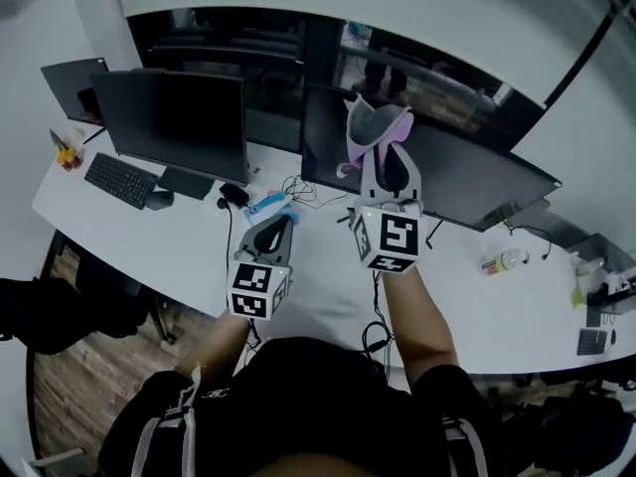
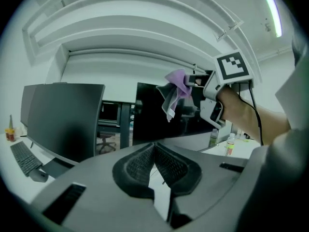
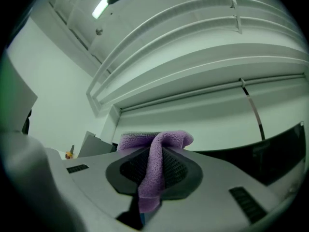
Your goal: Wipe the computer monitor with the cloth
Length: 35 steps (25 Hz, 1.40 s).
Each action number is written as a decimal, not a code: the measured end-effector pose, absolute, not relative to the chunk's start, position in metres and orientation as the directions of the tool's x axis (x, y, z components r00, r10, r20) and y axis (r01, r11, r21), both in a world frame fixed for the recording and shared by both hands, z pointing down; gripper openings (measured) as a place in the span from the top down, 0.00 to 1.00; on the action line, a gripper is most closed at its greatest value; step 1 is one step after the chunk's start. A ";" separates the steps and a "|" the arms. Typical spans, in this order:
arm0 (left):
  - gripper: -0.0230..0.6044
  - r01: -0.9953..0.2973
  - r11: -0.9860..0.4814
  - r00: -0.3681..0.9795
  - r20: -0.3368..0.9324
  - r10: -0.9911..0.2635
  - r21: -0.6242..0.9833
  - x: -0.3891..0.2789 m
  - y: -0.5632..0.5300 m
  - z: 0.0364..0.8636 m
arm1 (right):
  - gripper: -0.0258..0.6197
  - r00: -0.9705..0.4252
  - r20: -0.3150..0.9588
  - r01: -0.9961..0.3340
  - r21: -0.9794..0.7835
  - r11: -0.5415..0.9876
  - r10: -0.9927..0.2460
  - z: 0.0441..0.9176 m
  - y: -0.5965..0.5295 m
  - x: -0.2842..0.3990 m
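- The right gripper (image 1: 383,152) is raised in front of the wide monitor (image 1: 467,177) on the right side of the desk (image 1: 318,296), with its jaws pointing up and away from the person.
- Its jaws are clamped on a purple cloth (image 3: 154,141) — a fold runs down between the two ribbed pads and the rest bunches over their tips.
- In the head view the cloth sits at the monitor's top left edge. In the left gripper view it hangs in front of the dark screen, near the top. No view shows whether the cloth touches the glass.
- The left gripper (image 1: 273,229) is held low over the desk, to the left of the right one and nearer the person. Its pads are pressed together at the tips, with nothing between them.
- A second monitor (image 1: 174,117) stands further left, with a keyboard (image 1: 119,180) and a mouse (image 1: 159,200) in front of it.
- Loose cables (image 1: 298,189) lie between the two monitors, and a small bottle (image 1: 500,262) lies on the desk to the right.
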State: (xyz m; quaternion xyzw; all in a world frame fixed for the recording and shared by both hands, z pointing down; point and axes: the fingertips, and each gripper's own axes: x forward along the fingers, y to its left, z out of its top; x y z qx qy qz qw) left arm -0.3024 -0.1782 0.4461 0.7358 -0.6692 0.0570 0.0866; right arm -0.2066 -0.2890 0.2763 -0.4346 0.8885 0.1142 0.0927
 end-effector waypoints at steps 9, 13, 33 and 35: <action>0.94 -0.979 -0.199 0.203 0.173 -0.964 0.039 -0.224 -0.218 0.435 | 0.84 -0.406 -0.146 -0.914 0.060 0.402 -0.902 0.350 -0.292 -0.036; 0.94 -0.971 -0.236 0.238 0.171 -0.956 0.032 -0.194 -0.232 0.434 | 0.85 -0.324 -0.105 -0.946 0.026 0.323 -0.940 0.377 -0.286 0.025; 0.94 -0.947 -0.320 0.316 0.198 -0.928 0.011 -0.123 -0.256 0.437 | 0.85 -0.297 -0.041 -0.954 0.040 0.296 -0.954 0.410 -0.287 0.079; 0.94 -0.946 -0.323 0.318 0.199 -0.927 0.010 -0.123 -0.255 0.438 | 0.85 -0.292 -0.038 -0.956 0.043 0.290 -0.956 0.411 -0.286 0.079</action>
